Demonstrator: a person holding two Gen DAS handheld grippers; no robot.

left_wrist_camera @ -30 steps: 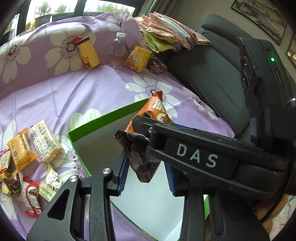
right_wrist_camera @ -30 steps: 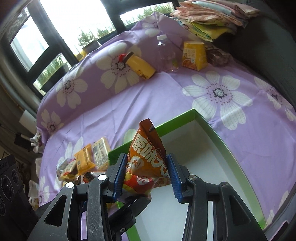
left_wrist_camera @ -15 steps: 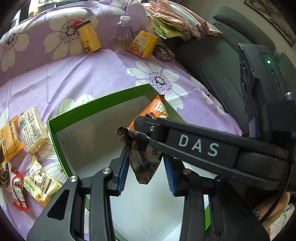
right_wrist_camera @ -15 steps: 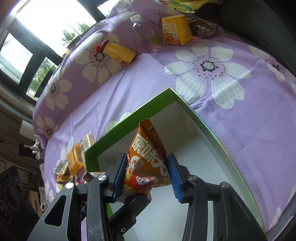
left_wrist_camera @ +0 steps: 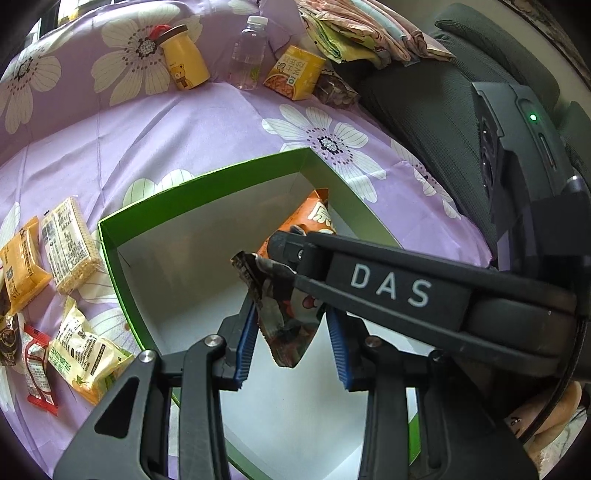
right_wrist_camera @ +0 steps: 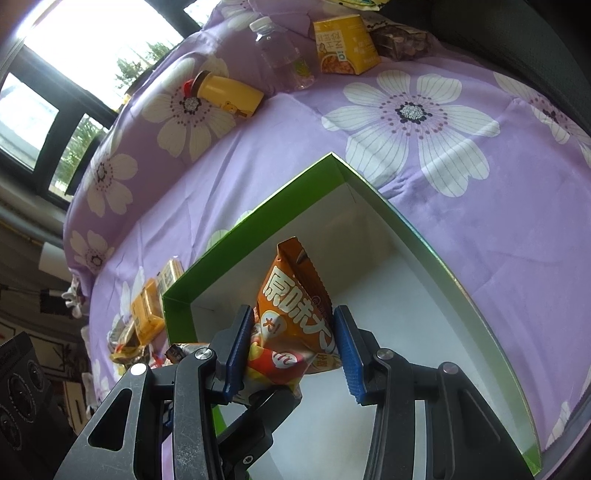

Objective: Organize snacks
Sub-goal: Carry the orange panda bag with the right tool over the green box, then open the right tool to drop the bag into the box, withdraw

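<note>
The left gripper squeezes a crinkly dark foil snack packet and the right gripper a shiny orange chip bag, over the green cardboard box. Only the left view shows loose packets beside its jaws.

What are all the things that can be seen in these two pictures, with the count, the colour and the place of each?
Box: one, green outside, white inside, open, on the bedspread.
Bedspread: one, purple with white flowers.
Orange snack bag: one, in the right gripper, over the box.
Dark snack packet: one, in the left gripper, over the box.
Loose snack packets: several, yellow, orange, red, left of the box.
Yellow bottle: one, far side.
Clear bottle: one, beside it.
Yellow carton: one, far side.
Folded cloths: a pile, pastel.
Chair: one, dark grey.
Left gripper: black, blue pads.
Right gripper: black, blue pads.
</note>
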